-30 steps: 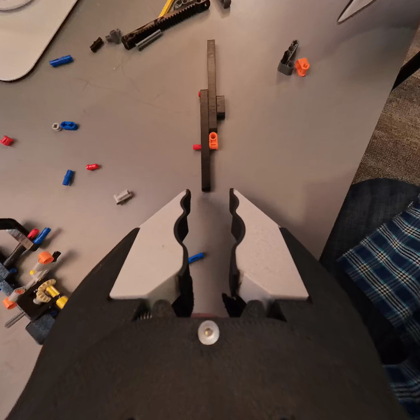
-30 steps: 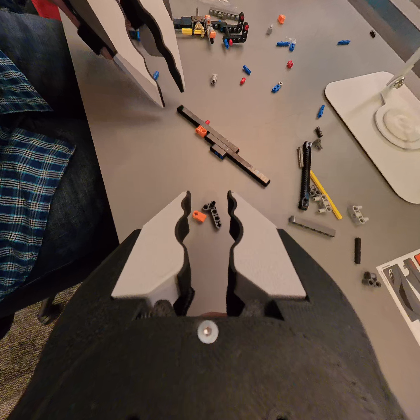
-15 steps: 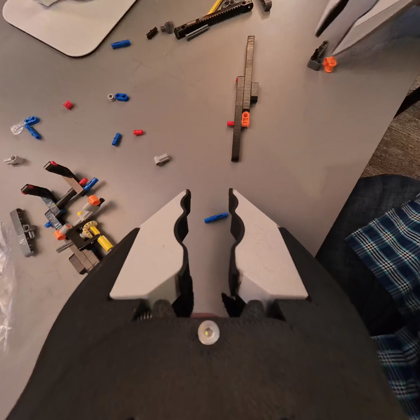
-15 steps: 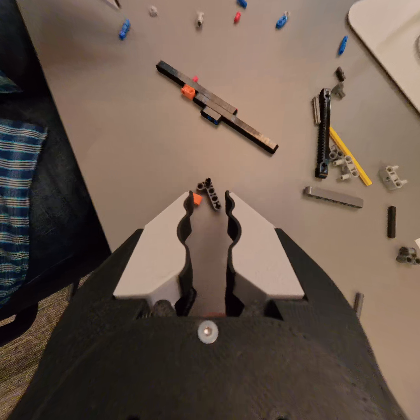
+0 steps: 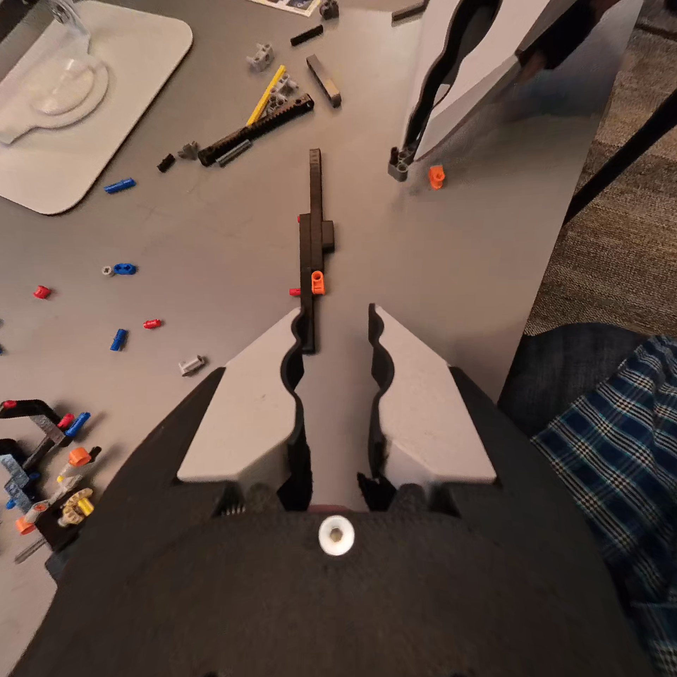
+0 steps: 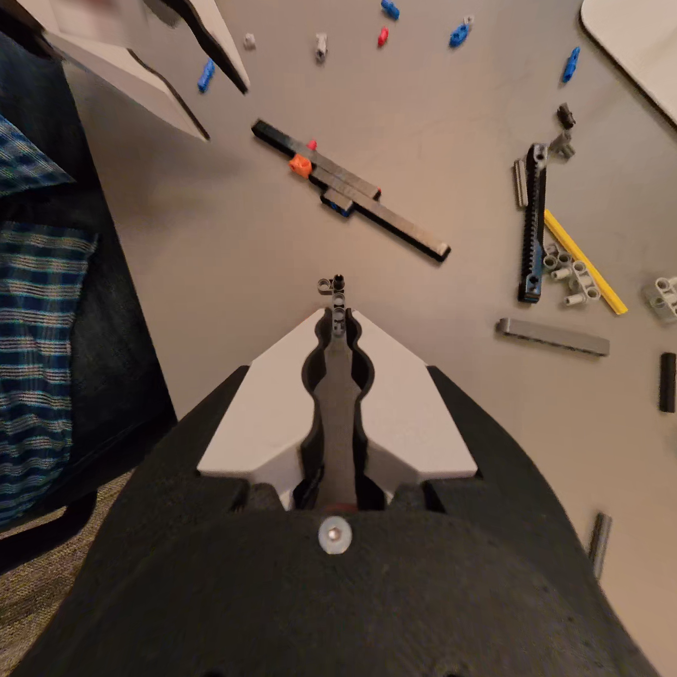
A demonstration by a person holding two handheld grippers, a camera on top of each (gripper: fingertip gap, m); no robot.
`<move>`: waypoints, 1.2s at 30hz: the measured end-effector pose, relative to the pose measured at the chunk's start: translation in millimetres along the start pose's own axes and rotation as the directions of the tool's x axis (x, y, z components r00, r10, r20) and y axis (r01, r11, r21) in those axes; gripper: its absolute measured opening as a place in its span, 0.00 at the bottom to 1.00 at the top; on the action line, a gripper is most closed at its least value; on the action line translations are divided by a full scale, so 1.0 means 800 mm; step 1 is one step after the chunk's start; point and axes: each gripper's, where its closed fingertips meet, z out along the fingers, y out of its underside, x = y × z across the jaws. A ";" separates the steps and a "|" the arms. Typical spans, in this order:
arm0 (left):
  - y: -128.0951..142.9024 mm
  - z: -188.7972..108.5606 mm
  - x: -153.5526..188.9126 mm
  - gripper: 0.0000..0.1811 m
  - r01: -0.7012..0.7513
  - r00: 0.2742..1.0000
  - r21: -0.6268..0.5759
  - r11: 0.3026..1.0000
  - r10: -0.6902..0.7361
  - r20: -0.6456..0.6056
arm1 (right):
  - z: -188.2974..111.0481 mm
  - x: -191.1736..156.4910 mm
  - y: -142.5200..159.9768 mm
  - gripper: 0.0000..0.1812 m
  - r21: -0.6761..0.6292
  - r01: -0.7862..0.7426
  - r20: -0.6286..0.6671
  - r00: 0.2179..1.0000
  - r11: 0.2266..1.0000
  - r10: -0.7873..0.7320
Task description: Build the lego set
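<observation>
The right gripper (image 6: 337, 311) is clenched on a small dark grey beam (image 6: 337, 306) (it seems to touch the counter (image 6: 227, 256)). The left gripper (image 5: 335, 309) is released, around the black beam assembly (image 5: 313, 238).

Near end of the black beam assembly (image 5: 311, 256) behind the left claw (image 5: 335, 311); booklet (image 5: 289, 4) cropped.

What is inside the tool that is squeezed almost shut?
The right tool pinches a small dark grey beam with holes at its tips. The beam's far end sticks out past them. Deeper between the fingers only grey table shows; the orange piece there is nearly hidden.
</observation>
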 end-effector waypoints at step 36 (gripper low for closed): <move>-0.053 -0.026 0.035 0.07 0.522 0.798 0.193 0.831 -0.395 -0.456 | 0.013 -0.082 -0.118 0.07 0.147 0.540 -0.152 0.840 0.829 -0.521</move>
